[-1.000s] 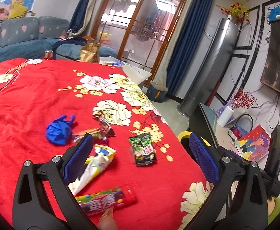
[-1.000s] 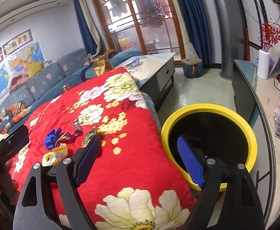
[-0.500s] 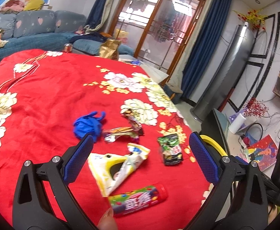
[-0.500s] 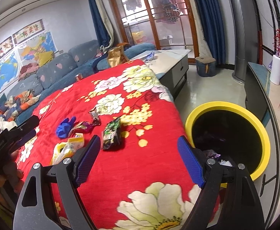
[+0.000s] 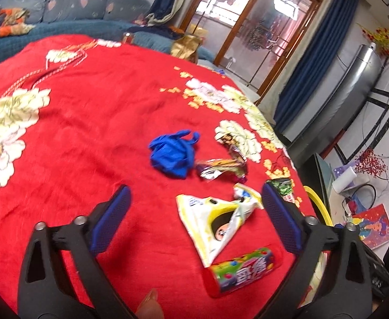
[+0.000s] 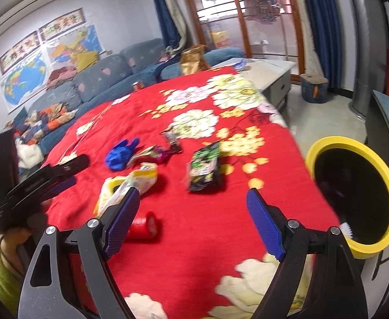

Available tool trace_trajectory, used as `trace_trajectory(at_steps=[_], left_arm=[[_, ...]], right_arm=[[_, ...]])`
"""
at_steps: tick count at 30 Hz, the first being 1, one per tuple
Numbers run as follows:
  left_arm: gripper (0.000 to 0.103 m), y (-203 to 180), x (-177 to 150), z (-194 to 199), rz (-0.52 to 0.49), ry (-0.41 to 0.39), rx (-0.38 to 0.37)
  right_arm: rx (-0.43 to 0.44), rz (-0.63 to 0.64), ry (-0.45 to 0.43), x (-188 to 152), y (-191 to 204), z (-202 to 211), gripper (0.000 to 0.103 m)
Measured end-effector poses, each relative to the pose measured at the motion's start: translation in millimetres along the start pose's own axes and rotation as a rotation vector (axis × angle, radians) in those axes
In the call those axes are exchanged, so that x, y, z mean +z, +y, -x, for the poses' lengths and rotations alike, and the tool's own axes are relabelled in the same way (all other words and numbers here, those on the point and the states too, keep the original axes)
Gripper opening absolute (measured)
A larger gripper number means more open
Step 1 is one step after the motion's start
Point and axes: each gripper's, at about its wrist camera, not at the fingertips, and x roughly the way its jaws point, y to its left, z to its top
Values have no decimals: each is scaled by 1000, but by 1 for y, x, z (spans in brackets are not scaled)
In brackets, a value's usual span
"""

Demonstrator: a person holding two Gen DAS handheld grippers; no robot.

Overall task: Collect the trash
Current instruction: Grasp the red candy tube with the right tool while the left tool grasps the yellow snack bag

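Reaching for the litter, nothing picked up yet.
The yellow wrapper [image 5: 215, 220] lies ahead between the left tongs [image 5: 194, 218], whose empty jaws have just narrowed slightly; right tongs [image 6: 191, 220] gape empty, bin [image 6: 354, 199] to their right. Next: lower, pinch.

Both wrist views over littered blanket [image 5: 74, 146]

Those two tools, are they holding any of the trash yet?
No. The left tool and right tool are both open and empty; the wrappers lie loose on the red cloth.
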Motion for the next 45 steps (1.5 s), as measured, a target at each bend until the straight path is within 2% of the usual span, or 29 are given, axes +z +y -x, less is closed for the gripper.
trace_trajectory(at_steps=[5,7,10,13,15,18,23,26,29,40,42,43,45], left_arm=[[62,11,-5,-10,41,54,-25],[59,16,-7,-15,63,91,-57],[49,21,-11,-23,94,144,-95],[45,21,-14,-32,109,192,-116],[45,21,-16,-33,105,193,-124],[27,21,-16,-34,104,202,-134],[17,25,-15,-33,106,192,-142],[12,25,-10,-29,97,179,-152],[7,22,-6,-25,89,169,-167],[6,17,5,-16,78,134,-187],[6,17,6,-15,81,132,-194],[6,16,6,-14,79,130,-196],[6,14,7,-12,74,126,-200]], right_arm=[[45,45,32,-6,20,-8,80],[63,59,46,-10,27,-11,80],[96,89,65,-15,38,-16,80],[109,122,86,-20,47,-22,85],[123,133,96,-22,51,-24,85],[135,152,100,-24,53,-27,86],[182,241,124,-24,55,-41,88],[208,286,174,-25,55,-53,88],[214,349,188,-23,57,-63,88],[327,397,247,-17,62,-88,86],[352,384,247,-15,63,-88,75],[363,377,248,-14,63,-88,72],[376,370,249,-16,64,-88,58]])
